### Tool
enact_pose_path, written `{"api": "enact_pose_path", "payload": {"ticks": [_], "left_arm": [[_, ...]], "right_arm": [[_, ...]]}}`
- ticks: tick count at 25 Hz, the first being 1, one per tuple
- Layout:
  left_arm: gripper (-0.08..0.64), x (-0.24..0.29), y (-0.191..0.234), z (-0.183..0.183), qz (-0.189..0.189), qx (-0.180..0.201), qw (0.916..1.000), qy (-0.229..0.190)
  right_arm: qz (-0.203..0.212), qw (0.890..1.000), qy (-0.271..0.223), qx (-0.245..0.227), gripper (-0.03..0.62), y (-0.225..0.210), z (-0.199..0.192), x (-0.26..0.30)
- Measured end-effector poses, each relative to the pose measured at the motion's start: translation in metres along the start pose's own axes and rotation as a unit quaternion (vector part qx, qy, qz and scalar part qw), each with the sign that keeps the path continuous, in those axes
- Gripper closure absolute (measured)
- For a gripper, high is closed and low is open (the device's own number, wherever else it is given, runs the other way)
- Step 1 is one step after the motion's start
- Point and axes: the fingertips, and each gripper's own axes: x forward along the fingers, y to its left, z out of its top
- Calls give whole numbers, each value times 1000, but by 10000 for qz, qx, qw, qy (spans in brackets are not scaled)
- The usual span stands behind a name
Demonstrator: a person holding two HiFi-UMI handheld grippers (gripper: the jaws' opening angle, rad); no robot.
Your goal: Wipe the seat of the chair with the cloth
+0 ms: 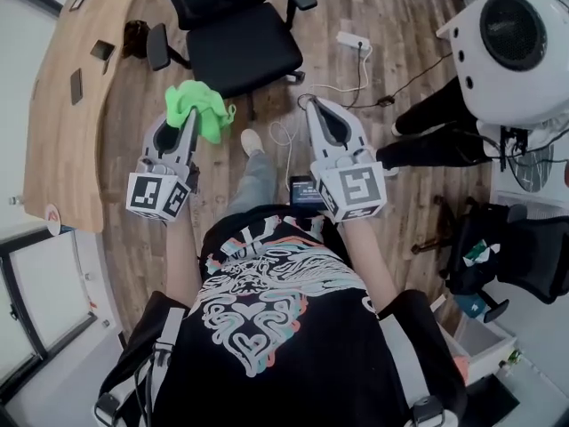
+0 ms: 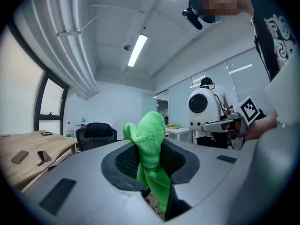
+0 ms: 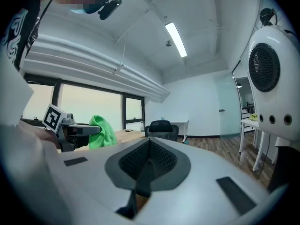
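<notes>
Out in front of my chest both forearms reach forward side by side, each holding its tongs level and aimed toward the chair [image 1: 233,34]. The left tongs [image 1: 190,118] are closed tight on the green cloth [image 1: 204,107]. The right tongs [image 1: 313,105] are closed too, with nothing between them, jaws meeting in a thin line.

Wooden floor [image 1: 391,25] lies open between me and the chair, whose black seat [image 1: 244,56] has its front edge turned my way, armrests to either side and the backrest on the far side. A table [image 1: 67,114] runs its curved edge along my left. On my right stand a white machine [image 1: 511,43] and a person's dark legs [image 1: 436,127]. A power strip [image 1: 353,40] and its cable lie on the floor just beside the chair.

The cloth is held in the air, short of the seat. It stands upright in the jaws, bunched end above them, tail hanging below.
</notes>
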Motion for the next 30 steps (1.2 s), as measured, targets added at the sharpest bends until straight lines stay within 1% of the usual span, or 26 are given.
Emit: {"api": "enact_pose_path", "payload": {"ticks": [3,6,8,10,11,16,19,22,26,30], "left_arm": [[466,34,32,1,75,-13,9999,-67],[466,77,66,3,74,16,10000,-46],[466,103,87,9,33,153,9999,-30],[466,125,110,16,20,309,9995,-2],[466,135,124,17,20,329,9995,32],[466,182,184,11,53,167,9997,174],[466,204,210,7,40,4,9998,184],[466,220,234,1,-3,-46,9997,220],[466,235,251,-4,35,-153,9995,258],[466,250,267,-6,97,-320,9993,186]], "right_arm": [[-10,9999,-60,-84,591,-15,4,37],[-189,9998,-32,-82,591,-37,6,78],[-347,9993,-38,-129,591,-53,11,108],[-437,9988,-12,-199,591,-67,14,138],[-464,9987,32,-189,591,-73,14,153],[-518,9983,277,-32,591,-95,8,223],[-486,9980,403,-75,591,-100,3,260],[-462,9980,402,-184,591,-99,6,294],[-448,9978,448,-189,591,-105,5,317],[-430,9972,561,-231,591,-112,2,338]]}}
